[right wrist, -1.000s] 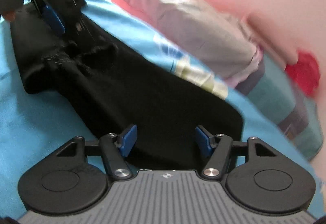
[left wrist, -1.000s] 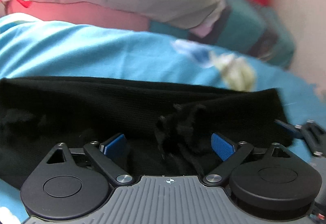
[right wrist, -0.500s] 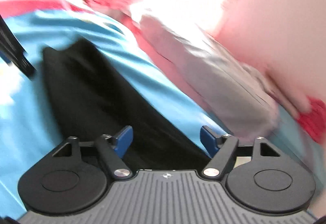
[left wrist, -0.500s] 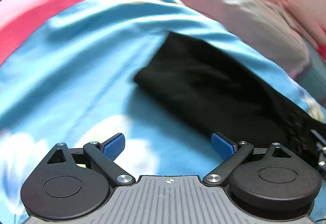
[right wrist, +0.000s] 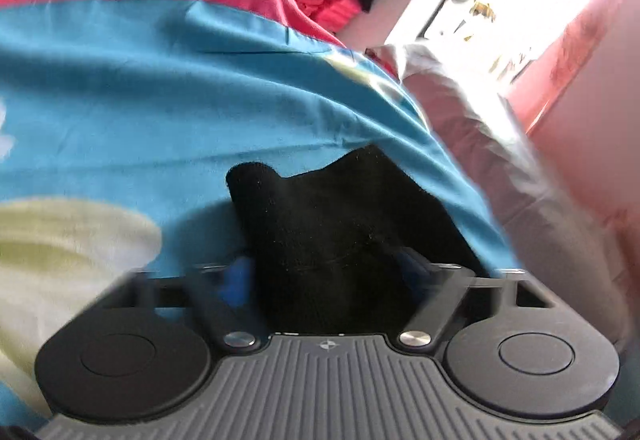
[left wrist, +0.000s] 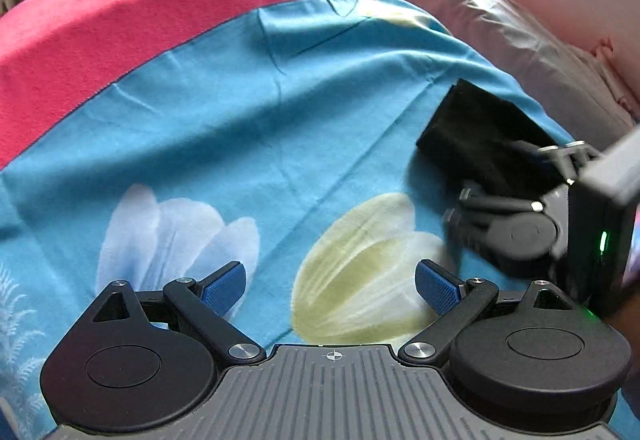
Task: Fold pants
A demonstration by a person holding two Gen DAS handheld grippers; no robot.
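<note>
The black pants [left wrist: 476, 136] lie on the blue flowered bedsheet [left wrist: 280, 112], at the right in the left wrist view. Their leg end [right wrist: 336, 224] fills the middle of the right wrist view. My left gripper [left wrist: 330, 282] is open and empty over the sheet, well left of the pants. My right gripper [right wrist: 324, 272] is open with the black cloth lying between its blurred blue pads [right wrist: 238, 276]. It also shows in the left wrist view [left wrist: 520, 184], over the pants' near part.
A pink blanket [left wrist: 120, 12] covers the far left of the bed. A grey pillow [left wrist: 480, 12] and a pink wall [right wrist: 580, 80] lie behind the pants. Clothes [right wrist: 328, 0] hang in the bright background.
Both grippers swung left along the pants toward the leg end. My left gripper left the black cloth and is now over bare sheet. My right gripper moved up to the leg end.
</note>
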